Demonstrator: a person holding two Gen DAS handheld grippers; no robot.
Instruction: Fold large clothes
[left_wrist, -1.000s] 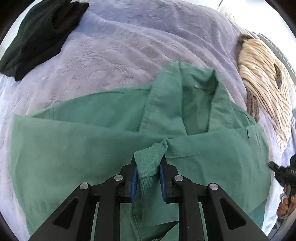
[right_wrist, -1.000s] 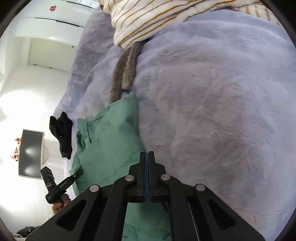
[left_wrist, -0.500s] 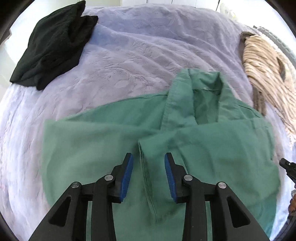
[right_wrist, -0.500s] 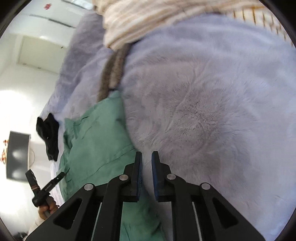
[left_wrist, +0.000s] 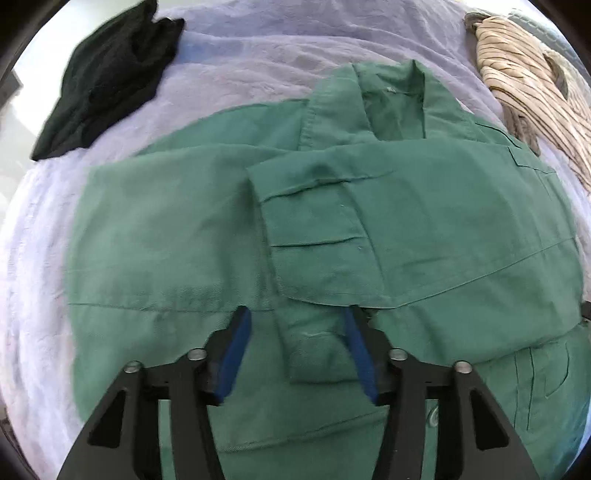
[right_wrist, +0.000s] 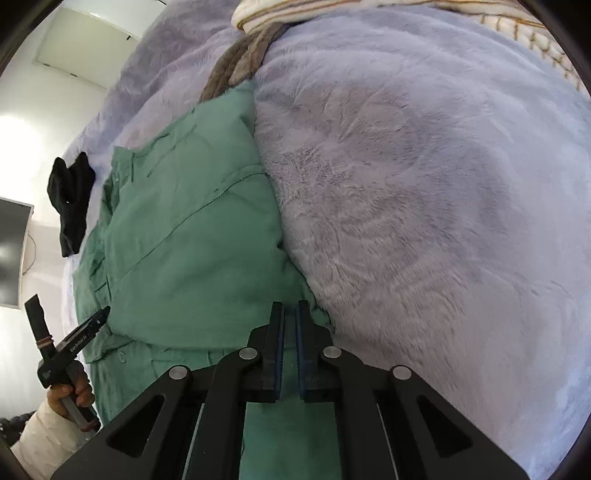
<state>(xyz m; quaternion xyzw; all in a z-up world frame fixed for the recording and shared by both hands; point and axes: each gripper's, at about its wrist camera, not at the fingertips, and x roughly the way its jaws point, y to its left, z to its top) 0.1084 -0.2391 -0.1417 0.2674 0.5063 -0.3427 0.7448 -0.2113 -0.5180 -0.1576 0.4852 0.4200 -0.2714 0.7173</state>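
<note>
A green shirt lies spread on a lilac blanket, collar at the far side, with a sleeve folded across its front. My left gripper is open and empty just above the sleeve cuff, its blue pads either side of it. In the right wrist view the same shirt lies at the left. My right gripper hovers over the shirt's right edge, jaws a narrow gap apart, nothing between them. The left gripper also shows at the lower left of that view, held in a hand.
A black garment lies at the far left of the blanket, also in the right wrist view. A beige striped garment lies at the far right. Bare blanket stretches right of the shirt. A dark screen hangs on the wall.
My left gripper let go of the sleeve cuff, opened wide and pulled back; the sleeve now lies flat. My right gripper opened a little and moved over the shirt's edge.
</note>
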